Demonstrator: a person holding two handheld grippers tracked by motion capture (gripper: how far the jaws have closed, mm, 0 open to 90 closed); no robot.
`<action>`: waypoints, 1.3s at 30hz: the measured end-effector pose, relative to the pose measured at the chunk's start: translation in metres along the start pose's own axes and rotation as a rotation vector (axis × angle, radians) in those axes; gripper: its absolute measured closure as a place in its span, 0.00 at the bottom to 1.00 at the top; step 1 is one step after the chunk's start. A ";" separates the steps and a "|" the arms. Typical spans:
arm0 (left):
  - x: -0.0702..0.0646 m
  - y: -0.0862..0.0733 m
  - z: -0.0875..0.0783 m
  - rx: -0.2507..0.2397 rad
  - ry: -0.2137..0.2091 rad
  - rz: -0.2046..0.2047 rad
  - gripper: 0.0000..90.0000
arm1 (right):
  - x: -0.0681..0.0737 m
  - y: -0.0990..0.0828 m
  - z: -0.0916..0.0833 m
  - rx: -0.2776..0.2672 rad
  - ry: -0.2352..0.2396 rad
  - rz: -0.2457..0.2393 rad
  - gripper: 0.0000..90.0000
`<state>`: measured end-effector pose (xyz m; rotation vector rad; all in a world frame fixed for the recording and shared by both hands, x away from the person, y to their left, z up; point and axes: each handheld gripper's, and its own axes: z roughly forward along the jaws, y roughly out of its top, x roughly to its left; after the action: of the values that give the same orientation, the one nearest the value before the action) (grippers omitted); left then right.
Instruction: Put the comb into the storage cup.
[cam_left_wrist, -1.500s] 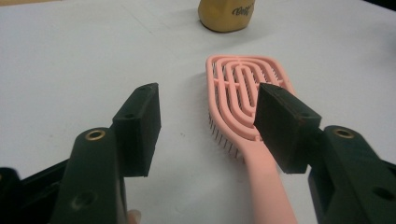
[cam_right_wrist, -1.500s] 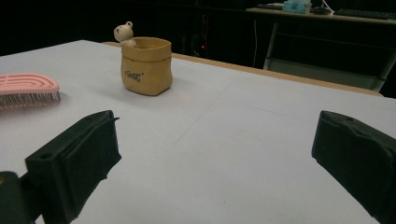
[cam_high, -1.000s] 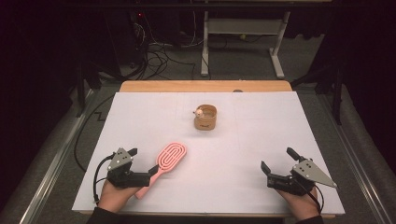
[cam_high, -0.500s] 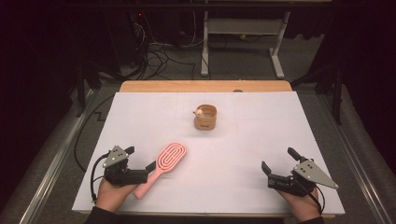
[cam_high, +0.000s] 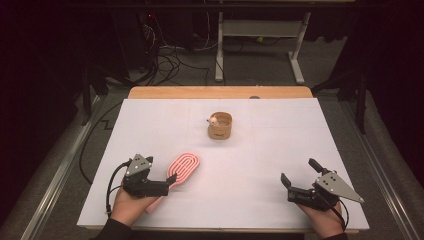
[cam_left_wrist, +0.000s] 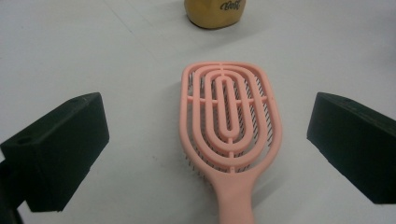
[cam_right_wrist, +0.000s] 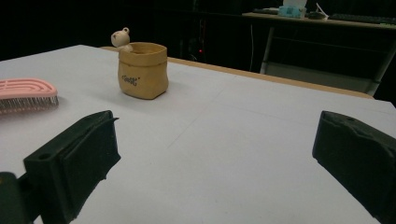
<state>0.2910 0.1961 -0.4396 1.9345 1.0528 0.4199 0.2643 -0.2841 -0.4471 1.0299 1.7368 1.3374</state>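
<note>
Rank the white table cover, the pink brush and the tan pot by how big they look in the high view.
1. White table cover, by far the largest.
2. Pink brush, its handle partly hidden under the left gripper.
3. Tan pot; it stands farther from the camera, so its rank below the brush is unsure.

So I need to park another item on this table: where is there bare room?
The table is mostly bare: the stretch between the pot and the right gripper, both far corners, and the front middle. Tight only around the brush, which lies between the open jaws of the left gripper.
</note>
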 end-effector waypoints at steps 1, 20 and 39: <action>0.000 0.002 0.001 0.017 0.005 0.000 0.00 | 0.000 0.000 0.000 0.000 0.000 0.000 0.01; -0.006 0.042 0.029 0.210 0.004 -0.009 0.00 | 0.001 0.003 -0.001 -0.014 0.006 0.006 0.01; -0.021 0.051 0.066 0.382 0.004 0.048 0.00 | 0.002 0.004 -0.002 -0.017 0.008 0.001 0.01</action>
<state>0.3460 0.1306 -0.4329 2.2986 1.1547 0.2613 0.2626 -0.2826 -0.4430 1.0176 1.7283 1.3564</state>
